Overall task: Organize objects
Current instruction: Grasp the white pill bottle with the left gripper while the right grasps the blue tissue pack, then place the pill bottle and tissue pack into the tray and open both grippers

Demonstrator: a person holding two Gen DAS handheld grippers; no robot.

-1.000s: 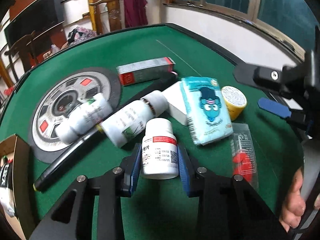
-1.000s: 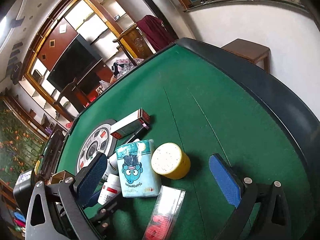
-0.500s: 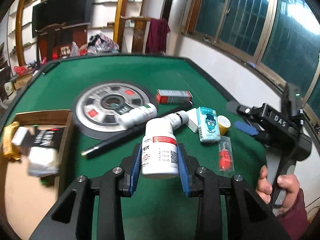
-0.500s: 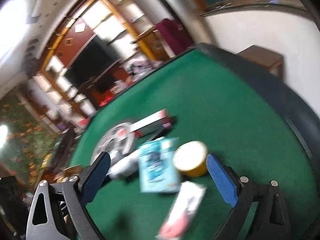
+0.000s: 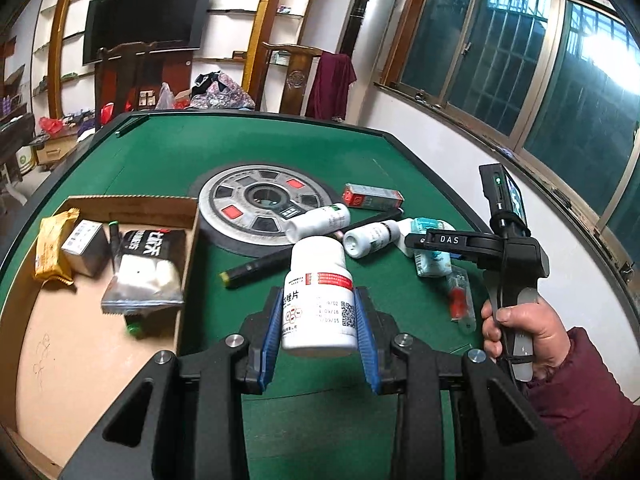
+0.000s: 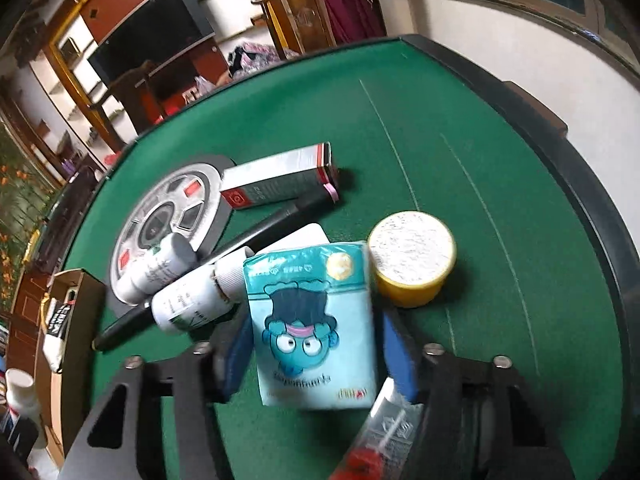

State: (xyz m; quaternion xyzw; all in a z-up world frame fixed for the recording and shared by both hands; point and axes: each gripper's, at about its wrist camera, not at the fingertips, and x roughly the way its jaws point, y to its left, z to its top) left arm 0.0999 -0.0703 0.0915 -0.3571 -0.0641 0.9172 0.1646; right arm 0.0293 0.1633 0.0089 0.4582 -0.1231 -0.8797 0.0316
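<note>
My left gripper [image 5: 318,320] is shut on a white pill bottle [image 5: 318,300] with a red-striped label and holds it above the green table, just right of the cardboard box [image 5: 188,240]. My right gripper [image 6: 316,354] has its blue pads on either side of a light-blue tissue pack [image 6: 314,328] with a cartoon face; the pads [image 6: 396,356] sit at the pack's edges, and I cannot tell whether they press it. The right gripper also shows in the left wrist view [image 5: 440,240], over the same pack [image 5: 430,258].
On the table lie two white bottles [image 6: 188,304] [image 6: 156,268], a black pen [image 6: 224,256], a red-and-grey carton [image 6: 280,182], a yellow tub [image 6: 412,258], a clear packet with red pieces [image 6: 376,436] and a round grey disc [image 6: 160,224]. The box holds snack packs [image 5: 144,268].
My left gripper has lifted the pill bottle off the table and drawn back toward the box. My right gripper has dropped down around the tissue pack and narrowed.
</note>
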